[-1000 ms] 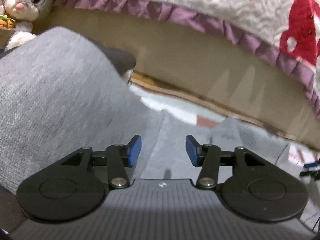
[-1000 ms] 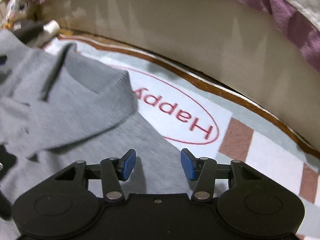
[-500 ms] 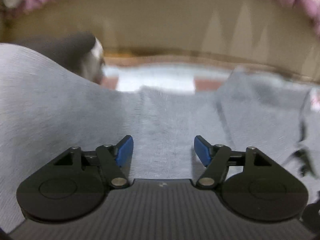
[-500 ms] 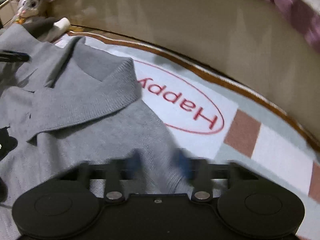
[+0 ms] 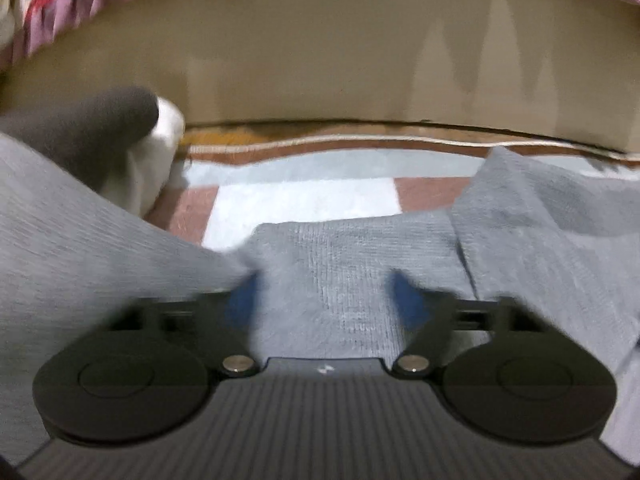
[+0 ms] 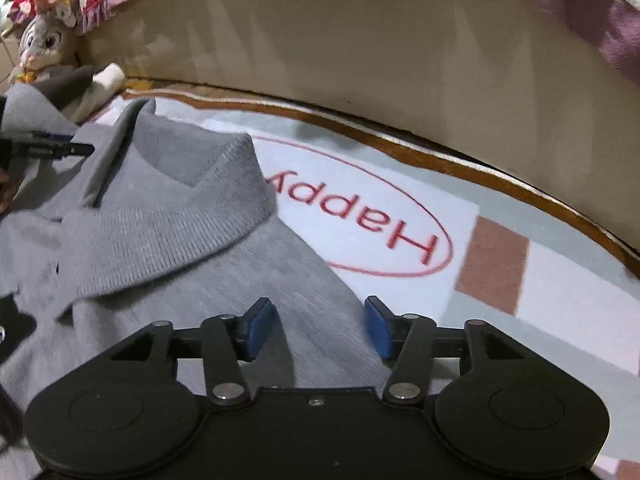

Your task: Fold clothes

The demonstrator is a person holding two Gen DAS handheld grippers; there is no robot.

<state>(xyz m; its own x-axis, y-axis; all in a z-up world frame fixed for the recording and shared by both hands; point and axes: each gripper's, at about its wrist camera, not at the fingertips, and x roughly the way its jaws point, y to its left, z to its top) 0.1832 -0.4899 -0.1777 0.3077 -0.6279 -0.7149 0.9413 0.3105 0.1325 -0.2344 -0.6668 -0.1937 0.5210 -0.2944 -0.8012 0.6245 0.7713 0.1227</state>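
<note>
A: Where's the gray sweater (image 6: 168,240)?

B: Flat on the rug (image 6: 500,320), w/ its folded neck part by the red "Happy" circle (image 6: 360,220). One side lies along the rug's far edge, near the tan bed side (image 6: 360,40).

A: Right gripper (image 6: 320,326)?

B: Over the sweater's edge, pointing down at it. Its jaws have just been opening, and the blue pads (image 6: 258,328) are apart now. Cloth's under the gap, but the pads aren't pinching it.

A: Left gripper (image 5: 322,300)?

B: Blurry pic. Its jaws have just been closing. The blue pads (image 5: 240,304) look pretty far apart, w/ sweater (image 5: 352,272) cloth between. Can't tell if they squeeze it. A big hump of gray cloth is up by the left pad.

A: Other stuff?

B: A bunny toy (image 6: 40,48) at the rug's far left corner. A dark gray & white soft thing (image 6: 84,84) just beside it, touching the sweater's far end. A quilt w/ purple ruffle (image 6: 580,12) hangs over the bed side. The rug has brown squares (image 6: 492,264) & a brown border.
</note>
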